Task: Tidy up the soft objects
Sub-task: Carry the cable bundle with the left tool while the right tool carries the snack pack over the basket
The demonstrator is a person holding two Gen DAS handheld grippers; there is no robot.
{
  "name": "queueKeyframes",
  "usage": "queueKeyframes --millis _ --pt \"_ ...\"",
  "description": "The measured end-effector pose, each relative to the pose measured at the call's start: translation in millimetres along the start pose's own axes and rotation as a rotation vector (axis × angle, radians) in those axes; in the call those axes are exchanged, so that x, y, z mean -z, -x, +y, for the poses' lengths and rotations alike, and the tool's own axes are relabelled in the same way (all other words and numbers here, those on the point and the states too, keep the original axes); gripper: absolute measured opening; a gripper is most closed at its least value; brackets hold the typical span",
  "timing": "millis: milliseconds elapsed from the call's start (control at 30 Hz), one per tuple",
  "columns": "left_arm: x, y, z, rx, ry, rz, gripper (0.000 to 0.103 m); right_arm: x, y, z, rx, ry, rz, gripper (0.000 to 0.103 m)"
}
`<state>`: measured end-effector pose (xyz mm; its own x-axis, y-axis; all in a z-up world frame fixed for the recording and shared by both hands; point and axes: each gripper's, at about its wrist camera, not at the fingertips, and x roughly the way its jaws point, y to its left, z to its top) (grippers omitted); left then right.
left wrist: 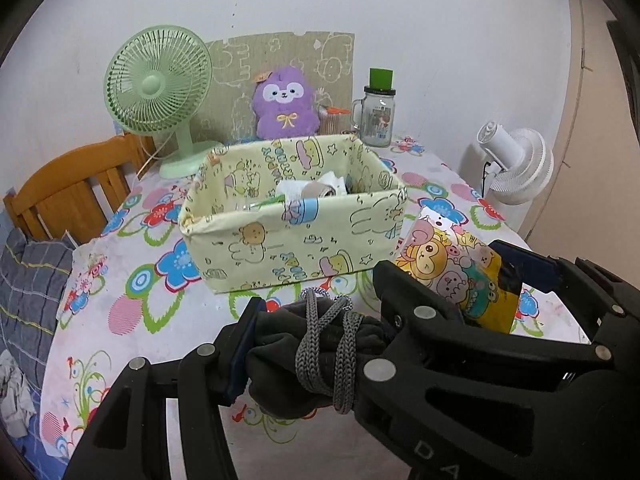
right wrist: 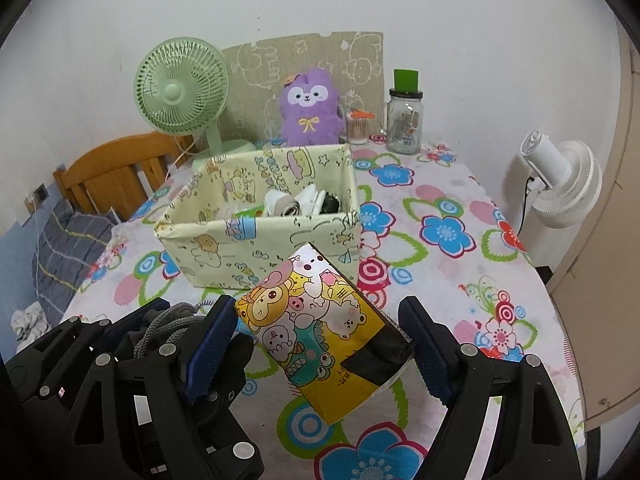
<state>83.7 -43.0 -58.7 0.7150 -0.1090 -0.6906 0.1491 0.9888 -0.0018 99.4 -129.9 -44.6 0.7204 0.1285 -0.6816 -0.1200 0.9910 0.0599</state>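
A pale yellow fabric storage box (left wrist: 280,240) with cartoon prints stands mid-table, with white and dark soft items inside; it also shows in the right wrist view (right wrist: 224,240). My left gripper (left wrist: 316,344) is shut on a dark cloth bundle (left wrist: 288,360) tied with grey cord, held above the table in front of the box. My right gripper (right wrist: 324,344) is shut on a colourful cartoon tissue pack (right wrist: 320,320), held tilted just right of the left gripper. The pack also shows in the left wrist view (left wrist: 460,272).
A flowered tablecloth (right wrist: 440,232) covers the table. At the back stand a green fan (left wrist: 158,92), a purple plush (left wrist: 286,104), a jar with a green lid (left wrist: 378,116) and a cotton swab cup (right wrist: 358,128). A wooden chair (left wrist: 68,196) stands at the left, a white fan (right wrist: 560,184) at the right.
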Motion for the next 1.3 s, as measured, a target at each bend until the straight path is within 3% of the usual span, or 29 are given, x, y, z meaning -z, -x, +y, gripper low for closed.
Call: queueKeyframes --millis 600,1300 --pt "-33 22 -8 0.009 -0.027 -0.070 0.061 -32 26 -5 0.018 0.002 -0.075 0.084" --pt "-69 2 12 -0.008 -0.006 -0.093 0.061 -73 -1 4 -0.004 0.015 -0.091 0.084"
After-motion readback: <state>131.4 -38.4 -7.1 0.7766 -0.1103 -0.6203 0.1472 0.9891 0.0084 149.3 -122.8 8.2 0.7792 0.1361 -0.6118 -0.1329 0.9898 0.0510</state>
